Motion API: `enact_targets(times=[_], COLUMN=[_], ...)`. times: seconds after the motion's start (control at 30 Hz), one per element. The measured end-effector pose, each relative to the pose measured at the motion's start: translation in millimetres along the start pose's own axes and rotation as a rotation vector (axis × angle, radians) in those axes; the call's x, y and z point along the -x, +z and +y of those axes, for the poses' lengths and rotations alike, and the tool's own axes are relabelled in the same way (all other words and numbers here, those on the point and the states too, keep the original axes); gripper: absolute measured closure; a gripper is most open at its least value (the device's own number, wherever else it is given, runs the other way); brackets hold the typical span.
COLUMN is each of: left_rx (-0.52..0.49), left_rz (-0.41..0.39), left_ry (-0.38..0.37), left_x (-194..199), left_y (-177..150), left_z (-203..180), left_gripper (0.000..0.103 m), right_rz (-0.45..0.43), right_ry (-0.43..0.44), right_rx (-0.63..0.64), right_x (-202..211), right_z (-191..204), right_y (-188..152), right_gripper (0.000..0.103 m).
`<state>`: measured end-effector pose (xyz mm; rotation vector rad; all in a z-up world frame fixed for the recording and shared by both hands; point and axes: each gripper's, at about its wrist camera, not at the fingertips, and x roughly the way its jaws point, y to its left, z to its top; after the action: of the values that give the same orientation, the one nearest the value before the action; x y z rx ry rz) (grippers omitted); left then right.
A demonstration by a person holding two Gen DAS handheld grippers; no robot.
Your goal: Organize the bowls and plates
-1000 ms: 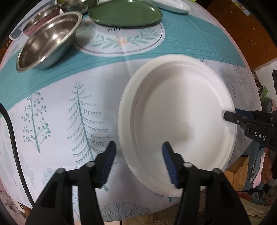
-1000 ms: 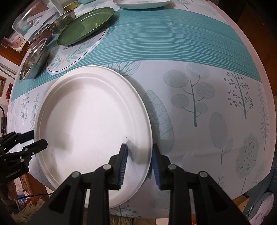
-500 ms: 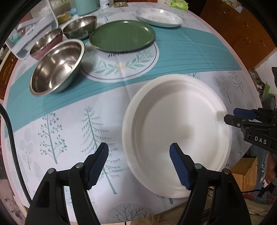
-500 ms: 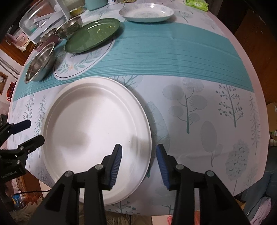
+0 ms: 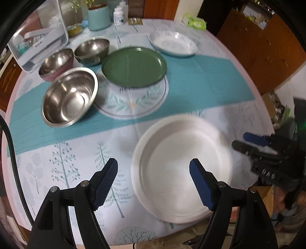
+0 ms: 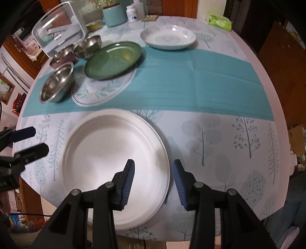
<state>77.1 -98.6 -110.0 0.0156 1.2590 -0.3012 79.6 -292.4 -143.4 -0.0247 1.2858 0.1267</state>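
A large white plate (image 5: 172,149) (image 6: 107,153) lies flat on the tablecloth near the table's front edge. My left gripper (image 5: 153,162) (image 6: 40,139) hangs above its left rim, open wide, with nothing between the pads. My right gripper (image 6: 154,162) (image 5: 241,140) hovers over the plate's right rim, also open and not touching it. Further back sit a green plate (image 5: 133,66) (image 6: 112,60), a big steel bowl (image 5: 68,99) (image 6: 57,86), two smaller steel bowls (image 5: 91,49) (image 5: 56,63) and a white patterned dish (image 5: 173,46) (image 6: 168,36).
A round leaf-print placemat (image 5: 132,103) lies under the green plate. At the back stand a clear lidded container (image 5: 38,44), a teal jar (image 5: 99,18), small bottles and a green tissue pack (image 5: 194,22). A black cable (image 5: 11,153) hangs at the left table edge.
Both grippers have risen away from the white plate and their jaws have widened. The plate stays on the table, and more of the far table has come into view.
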Motion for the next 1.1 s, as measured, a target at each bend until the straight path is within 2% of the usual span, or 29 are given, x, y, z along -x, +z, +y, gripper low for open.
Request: enact_targets(times=[0.3, 0.53, 0.73, 0.93, 1.1], left_rx=[0.014, 0.023, 0.048, 0.183, 0.203], left_rz=[-0.102, -0.139, -0.142, -0.111, -0.054], left_ry=[0.033, 0.063, 0.059, -0.047, -0.085], left_x=[44, 55, 37, 1, -34], left_y=[30, 58, 95, 146, 183], left_z=[12, 17, 21, 44, 71], left_gripper=[0.023, 0.023, 0.023, 0.023, 0.023], right_rz=[-0.054, -0.083, -0.118, -0.132, -0.131], right_ry=[0.047, 0.056, 0.068, 0.117, 0.156], right_rx=[0.018, 0.047, 0.071, 0.055, 0.045], right_x=[14, 20, 27, 20, 5], right_z=[4, 1, -8, -19, -22], right_y=[14, 38, 80, 133, 173], right_gripper=[0.061, 0.061, 0.061, 0.061, 0.061])
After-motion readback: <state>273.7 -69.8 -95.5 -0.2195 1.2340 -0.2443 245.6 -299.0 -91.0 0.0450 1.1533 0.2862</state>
